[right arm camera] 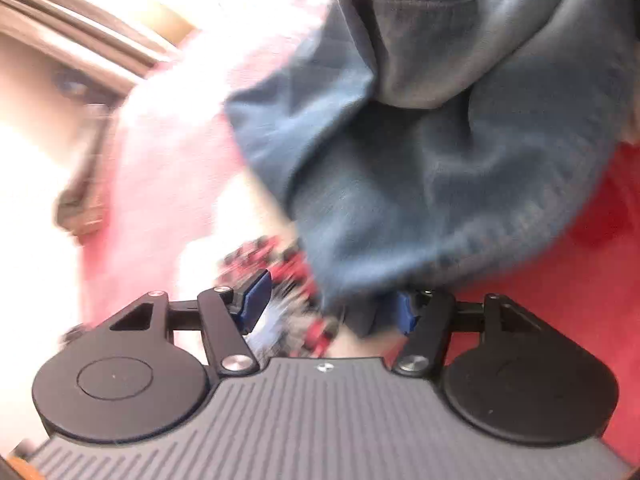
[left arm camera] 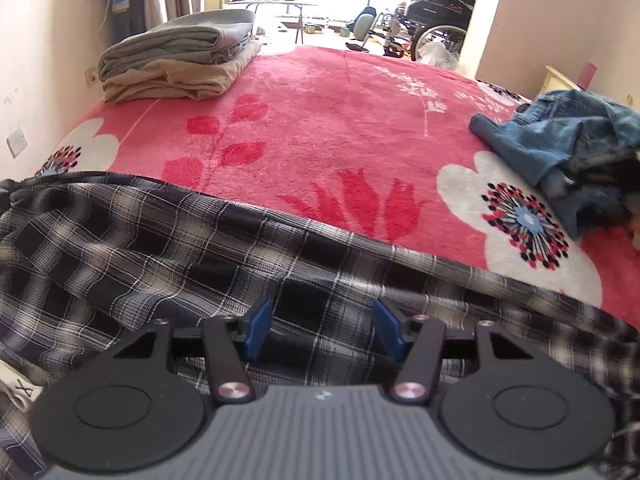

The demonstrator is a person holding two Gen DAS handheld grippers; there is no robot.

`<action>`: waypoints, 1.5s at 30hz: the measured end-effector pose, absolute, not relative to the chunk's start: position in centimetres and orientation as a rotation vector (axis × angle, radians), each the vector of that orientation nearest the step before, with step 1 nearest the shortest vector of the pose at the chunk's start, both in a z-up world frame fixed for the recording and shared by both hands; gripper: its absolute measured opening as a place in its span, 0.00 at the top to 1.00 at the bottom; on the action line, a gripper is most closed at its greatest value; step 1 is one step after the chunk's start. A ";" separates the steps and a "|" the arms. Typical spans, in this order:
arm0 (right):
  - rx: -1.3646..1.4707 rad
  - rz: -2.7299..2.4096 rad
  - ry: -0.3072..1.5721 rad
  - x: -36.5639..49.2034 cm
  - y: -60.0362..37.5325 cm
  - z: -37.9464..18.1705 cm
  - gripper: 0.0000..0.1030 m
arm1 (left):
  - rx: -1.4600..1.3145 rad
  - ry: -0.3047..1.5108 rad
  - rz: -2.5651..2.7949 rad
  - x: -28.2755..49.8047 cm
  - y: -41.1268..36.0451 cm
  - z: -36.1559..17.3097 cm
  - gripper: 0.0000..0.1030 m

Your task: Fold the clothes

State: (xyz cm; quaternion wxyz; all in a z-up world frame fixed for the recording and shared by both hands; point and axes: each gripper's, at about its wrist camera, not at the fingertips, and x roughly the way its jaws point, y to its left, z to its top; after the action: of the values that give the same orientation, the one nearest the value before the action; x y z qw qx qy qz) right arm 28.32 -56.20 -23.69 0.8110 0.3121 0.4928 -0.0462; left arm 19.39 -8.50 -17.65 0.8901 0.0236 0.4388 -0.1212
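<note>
Open room: the middle of my left wrist view is bare pink blanket [left arm camera: 320,128].
Upper left: a stack of folded clothes [left arm camera: 180,60] fills that corner against the wall.
Right edge: a heap of denim [left arm camera: 568,148] blocks it.
Bottom: the plaid shirt [left arm camera: 160,248] covers the near edge.
Right wrist view: denim [right arm camera: 440,160] crowds the centre and right, blurred.

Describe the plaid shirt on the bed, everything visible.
The plaid shirt is a thin woven fabric, black and grey with white lines. It lies rumpled and unfolded across the near edge of the pink floral blanket, creased in loose ridges. The left gripper hangs over it, jaws apart, with shirt fabric showing between them.
</note>
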 end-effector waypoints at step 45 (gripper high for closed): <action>-0.358 0.370 1.097 19.6 -35.1 -18.2 0.98 | 0.182 0.865 -0.293 17.2 -8.8 -19.5 0.44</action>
State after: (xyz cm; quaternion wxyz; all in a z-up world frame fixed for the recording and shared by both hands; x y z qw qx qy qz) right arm 19.60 -35.10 -18.17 0.8219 -0.1684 0.5157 0.1738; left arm 17.16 -8.84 -19.51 0.8936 0.0877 0.4169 -0.1412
